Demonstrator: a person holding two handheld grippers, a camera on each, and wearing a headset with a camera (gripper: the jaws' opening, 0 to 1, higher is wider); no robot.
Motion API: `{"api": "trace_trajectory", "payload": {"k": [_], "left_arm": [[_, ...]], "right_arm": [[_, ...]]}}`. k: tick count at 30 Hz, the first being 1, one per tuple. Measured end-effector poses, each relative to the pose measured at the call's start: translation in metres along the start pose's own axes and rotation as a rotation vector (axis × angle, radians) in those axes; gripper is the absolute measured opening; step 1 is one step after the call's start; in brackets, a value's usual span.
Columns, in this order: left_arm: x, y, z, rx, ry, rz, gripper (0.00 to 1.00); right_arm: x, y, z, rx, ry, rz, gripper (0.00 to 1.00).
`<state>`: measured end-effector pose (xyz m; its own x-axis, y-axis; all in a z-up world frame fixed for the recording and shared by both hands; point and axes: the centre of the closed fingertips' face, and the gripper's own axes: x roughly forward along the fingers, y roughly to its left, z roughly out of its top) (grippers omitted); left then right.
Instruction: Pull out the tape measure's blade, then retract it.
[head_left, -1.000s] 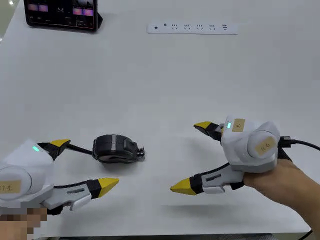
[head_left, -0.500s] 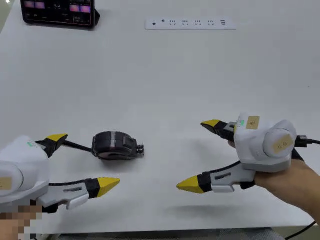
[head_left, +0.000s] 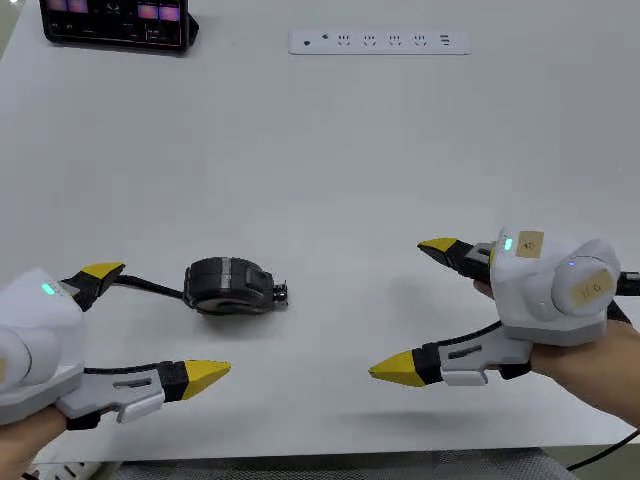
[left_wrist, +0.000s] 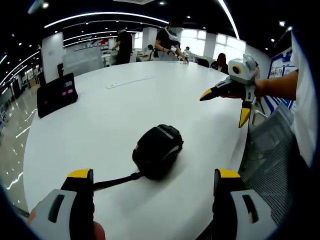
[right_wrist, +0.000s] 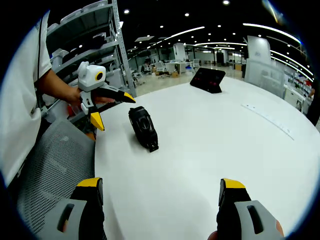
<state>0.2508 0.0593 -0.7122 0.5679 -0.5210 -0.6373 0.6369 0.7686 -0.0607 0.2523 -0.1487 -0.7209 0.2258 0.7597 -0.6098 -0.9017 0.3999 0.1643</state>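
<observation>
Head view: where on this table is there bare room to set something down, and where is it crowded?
Free: between power strip and tape measure, and between tape measure and right gripper. Crowded: by the left gripper.

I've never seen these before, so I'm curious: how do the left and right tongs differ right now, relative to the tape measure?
The left tongs sit close to the tape measure, whose black strap reaches toward one of their tips; the right tongs are well apart from it across bare table. In the head view, the left tongs point right and the right tongs point left. Both are open, yellow-tipped and empty.
</observation>
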Motion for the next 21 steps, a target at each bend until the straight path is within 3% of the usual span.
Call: {"api": "trace_trajectory", "payload": {"k": [21], "left_arm": [[-0.013,-0.011,-0.002,0.05,0.013,-0.091,0.99]], "right_arm": [[-0.037,-0.002,-0.018,0.013,0.023,-0.043,0.98]]}}
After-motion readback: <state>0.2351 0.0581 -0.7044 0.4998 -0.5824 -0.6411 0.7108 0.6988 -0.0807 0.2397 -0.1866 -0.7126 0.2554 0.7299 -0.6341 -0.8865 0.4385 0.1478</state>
